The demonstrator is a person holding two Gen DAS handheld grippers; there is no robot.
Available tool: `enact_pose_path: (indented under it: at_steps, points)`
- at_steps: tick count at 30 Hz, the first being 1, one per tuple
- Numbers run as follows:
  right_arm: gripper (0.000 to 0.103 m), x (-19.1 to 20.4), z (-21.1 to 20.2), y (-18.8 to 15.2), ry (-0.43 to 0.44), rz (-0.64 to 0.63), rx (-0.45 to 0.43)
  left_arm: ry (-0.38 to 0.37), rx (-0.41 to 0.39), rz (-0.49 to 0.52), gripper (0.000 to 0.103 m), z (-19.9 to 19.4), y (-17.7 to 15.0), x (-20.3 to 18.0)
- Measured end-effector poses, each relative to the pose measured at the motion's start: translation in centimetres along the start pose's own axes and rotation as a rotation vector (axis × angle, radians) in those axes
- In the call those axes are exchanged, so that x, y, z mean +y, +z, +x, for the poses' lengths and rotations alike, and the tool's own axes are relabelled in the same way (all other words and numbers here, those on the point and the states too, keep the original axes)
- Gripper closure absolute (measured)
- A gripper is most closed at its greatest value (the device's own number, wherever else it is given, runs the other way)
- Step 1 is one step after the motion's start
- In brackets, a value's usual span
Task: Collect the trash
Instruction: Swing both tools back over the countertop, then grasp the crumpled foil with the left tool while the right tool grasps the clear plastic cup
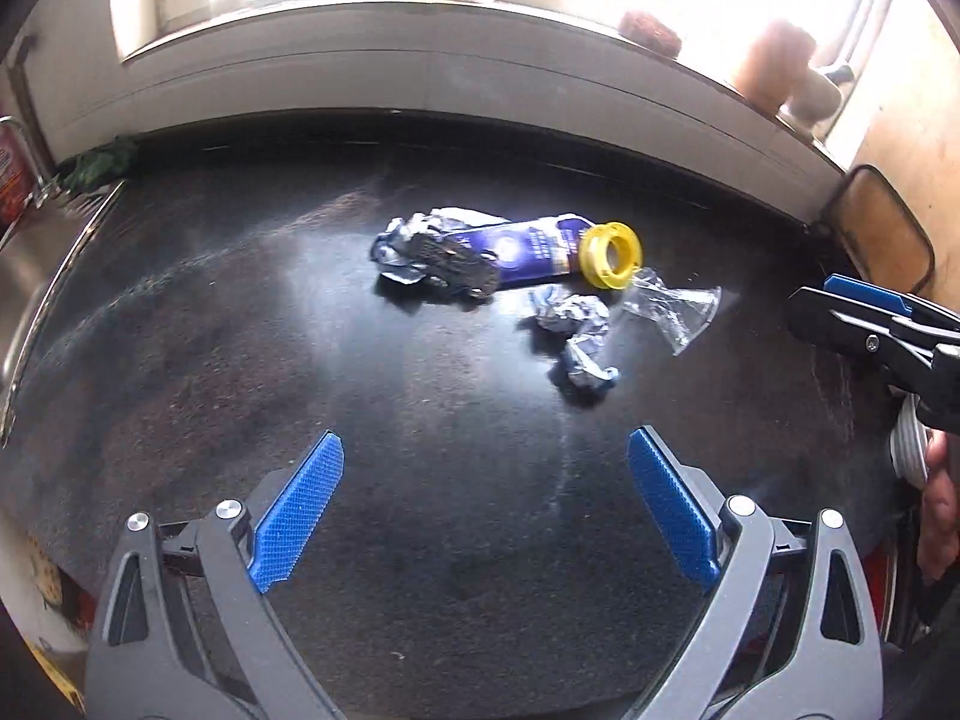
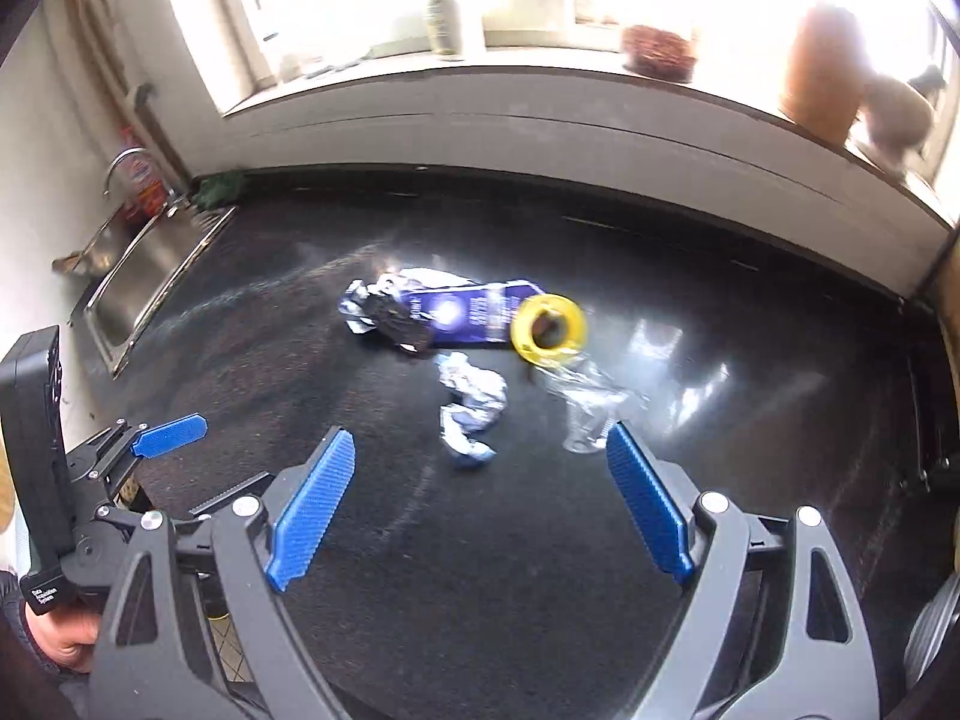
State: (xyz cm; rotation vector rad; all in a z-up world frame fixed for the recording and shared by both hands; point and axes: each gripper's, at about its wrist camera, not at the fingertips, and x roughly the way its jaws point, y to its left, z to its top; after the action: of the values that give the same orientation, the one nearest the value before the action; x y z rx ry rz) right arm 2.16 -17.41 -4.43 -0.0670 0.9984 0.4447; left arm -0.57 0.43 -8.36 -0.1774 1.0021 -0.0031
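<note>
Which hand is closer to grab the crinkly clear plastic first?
Probably the right. In its own view the clear plastic wrapper lies just ahead of the open right hand-held gripper, near one fingertip. The left hand-held gripper, also open and empty, sits farther back.

The counter [image 1: 180, 360] filling the middle of both views is black with fine pale speckles and white glare patches. At centre lie a yellow ring [image 1: 611, 254], a purple-blue packet [image 1: 528, 252] with white print, a crumpled wrapper [image 1: 579, 333] in silver-white with blue, and clear plastic [image 1: 672, 306]. The left gripper [image 1: 486, 516] and right gripper [image 2: 480, 516] at the lower edges have grey frames and bright blue pads [image 1: 300, 522] with a fine diamond texture. The sink [image 2: 132, 276] at left is silver steel. On the white sill [image 2: 540, 96], upper right, stands an orange-brown jar [image 2: 822, 72].
</note>
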Motion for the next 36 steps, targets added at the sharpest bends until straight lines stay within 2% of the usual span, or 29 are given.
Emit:
enact_pose_path:
  at_steps: [3,6,12,18,23,29,31,32,33,34,35,36]
  points:
    - [0.02,-3.5,-0.4,-1.7,-0.026,0.057,0.01,-0.01,0.021,0.068,0.01,1.0,0.4,-3.0]
    - [0.02,-5.6,-0.4,-2.6,-0.034,0.067,0.025,-0.006,0.04,0.084,0.01,1.9,0.6,-4.5]
    - [0.02,-5.7,1.2,-2.1,-0.015,0.0,0.046,0.016,0.08,0.065,0.01,4.7,1.2,-5.1]
    - [0.02,-6.2,5.6,-0.4,0.002,-0.085,0.089,0.046,0.111,0.043,0.01,9.3,2.6,-4.3]
    - [0.02,-6.6,10.3,1.3,0.021,-0.136,0.155,0.013,0.146,-0.03,0.01,13.2,3.5,-3.3]
    - [0.02,-7.1,14.4,2.5,0.036,-0.171,0.221,0.03,0.11,0.058,0.01,15.1,4.2,-4.6]
    - [0.028,-7.2,15.3,2.6,0.044,-0.18,0.242,0.018,0.09,0.074,0.01,15.3,4.5,-5.0]
    - [0.041,-7.2,15.5,2.5,0.049,-0.189,0.254,0.025,0.086,0.087,0.012,15.4,4.6,-5.2]
    - [0.045,-7.2,15.7,2.4,0.052,-0.197,0.266,0.03,0.084,0.104,0.014,15.5,4.7,-5.5]
    - [0.047,-7.3,15.5,2.3,0.058,-0.203,0.258,0.037,0.076,0.124,0.028,15.5,4.8,-5.9]
    - [0.05,-7.3,15.3,2.3,0.061,-0.21,0.255,0.05,0.071,0.151,0.052,15.4,4.9,-6.3]
    - [0.051,-7.4,15.0,2.2,0.068,-0.214,0.254,0.063,0.074,0.177,0.061,15.3,5.0,-6.7]
